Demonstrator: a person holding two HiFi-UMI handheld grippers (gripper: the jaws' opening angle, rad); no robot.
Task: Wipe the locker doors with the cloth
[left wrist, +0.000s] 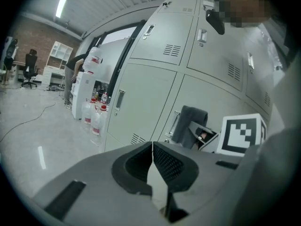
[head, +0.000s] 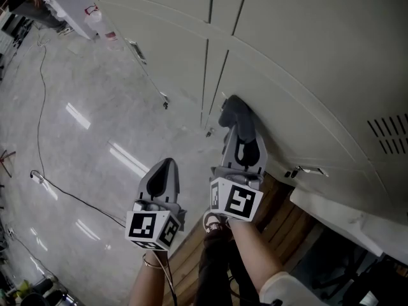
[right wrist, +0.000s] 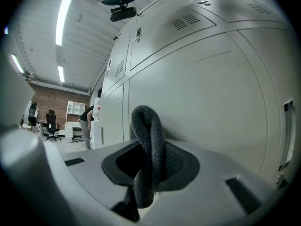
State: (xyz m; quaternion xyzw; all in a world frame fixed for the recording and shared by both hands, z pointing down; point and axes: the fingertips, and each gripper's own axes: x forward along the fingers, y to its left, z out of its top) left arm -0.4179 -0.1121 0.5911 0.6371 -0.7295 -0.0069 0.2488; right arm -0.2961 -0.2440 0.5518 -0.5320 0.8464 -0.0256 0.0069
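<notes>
A dark grey cloth [head: 233, 111] is pinched in my right gripper [head: 237, 121] and pressed flat against a pale grey locker door [head: 287, 88]. In the right gripper view the cloth [right wrist: 146, 149] stands folded between the jaws, with the locker door [right wrist: 207, 84] filling the view close ahead. My left gripper [head: 164, 167] hangs lower and to the left, away from the lockers, its jaws closed on nothing. The left gripper view shows its jaws [left wrist: 152, 147] meeting, and beyond them the cloth [left wrist: 189, 125] and right gripper against the lockers [left wrist: 150, 102].
A long row of lockers [head: 191, 37] runs along the polished floor [head: 76, 126]. A cable [head: 42, 101] trails across the floor. Water bottles [left wrist: 92, 117] and a dispenser [left wrist: 87, 86] stand by the far lockers. Wooden slats [head: 280, 215] lie underfoot by a white ledge [head: 338, 215].
</notes>
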